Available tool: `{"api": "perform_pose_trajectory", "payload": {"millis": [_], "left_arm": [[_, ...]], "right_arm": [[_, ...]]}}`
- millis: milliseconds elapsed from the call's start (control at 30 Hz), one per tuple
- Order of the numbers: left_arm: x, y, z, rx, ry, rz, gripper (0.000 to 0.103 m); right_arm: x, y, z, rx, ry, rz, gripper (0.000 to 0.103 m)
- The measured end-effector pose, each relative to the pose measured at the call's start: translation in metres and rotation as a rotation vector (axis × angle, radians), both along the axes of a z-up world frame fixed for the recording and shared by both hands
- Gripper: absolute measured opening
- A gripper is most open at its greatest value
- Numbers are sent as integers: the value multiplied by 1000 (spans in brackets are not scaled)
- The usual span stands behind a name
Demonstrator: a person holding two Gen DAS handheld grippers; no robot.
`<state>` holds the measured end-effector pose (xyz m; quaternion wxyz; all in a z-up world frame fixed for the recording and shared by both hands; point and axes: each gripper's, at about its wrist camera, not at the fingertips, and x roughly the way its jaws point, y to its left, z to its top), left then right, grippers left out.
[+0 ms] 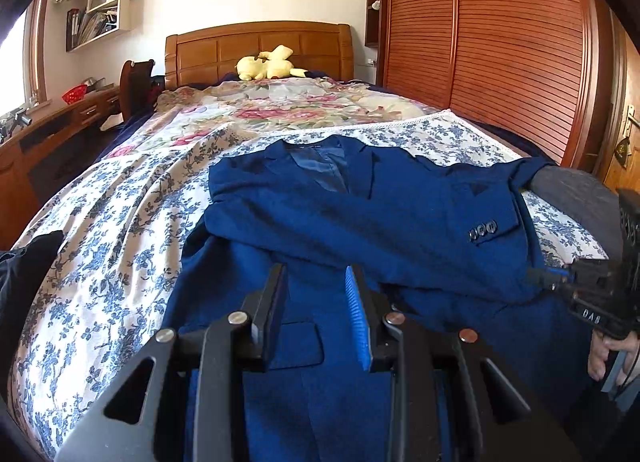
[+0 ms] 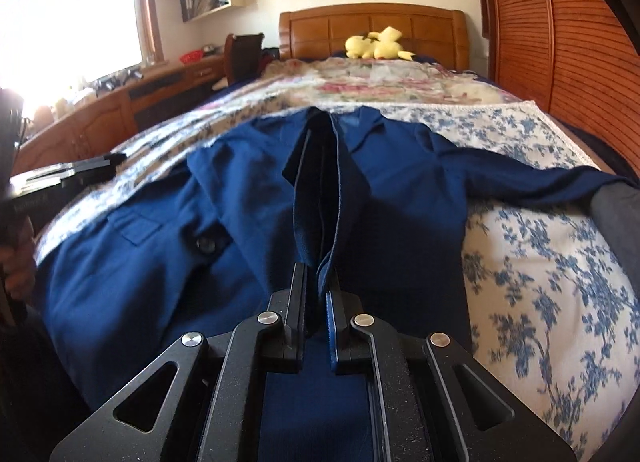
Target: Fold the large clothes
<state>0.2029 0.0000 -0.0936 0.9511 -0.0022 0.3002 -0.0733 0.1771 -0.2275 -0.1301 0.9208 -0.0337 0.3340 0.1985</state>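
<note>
Right wrist view has your right gripper (image 2: 318, 302) pinched on the blue jacket's (image 2: 152, 262) raised edge; tug hard and the crossed sleeve (image 1: 400, 217) slides off. Your left gripper (image 1: 316, 302) hovers parted, holding nothing. Jacket lies on the floral sheet (image 1: 100, 229), collar (image 1: 316, 157) toward the headboard (image 1: 260, 49), long axis running headboard-to-foot.

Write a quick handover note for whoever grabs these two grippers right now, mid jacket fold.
Left gripper: open, holding nothing, over the jacket's lower front.
Right gripper: shut on a raised fold of the blue jacket.
Jacket lies face up on the floral bedspread, collar toward the headboard.
Done: one sleeve already laid across the chest.
Left: the other sleeve, then probably fold the body and smooth it.
</note>
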Motion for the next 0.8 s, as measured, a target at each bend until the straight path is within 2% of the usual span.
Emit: {"api": "perform_pose_trajectory", "payload": {"millis": [133,200,233,267,533,667,800], "left_arm": [[-2,-2,2,-6,-5,-12,28],[-3,-4,3,-10,-8,-17,28],[-4,-5,4,-12,-10,-22,28],[-5,-6,4,-11,-11,-25,28],[-8,-9,6,-14,-17,-35,28],[-9,-10,5,-14,-18,-35,28],[-10,-12,6,-13,-17,-37,28]], "right_arm": [[-6,-7,-1,-56,7,-29,9],[-9,-12,2,-93,-8,-48,19],[-10,-14,5,-102,-15,-52,30],[-10,-16,9,-105,-26,-53,36],[14,-10,28,-135,-44,-5,37],[36,1,20,-168,-11,28,37],[59,10,0,-209,34,53,37]]}}
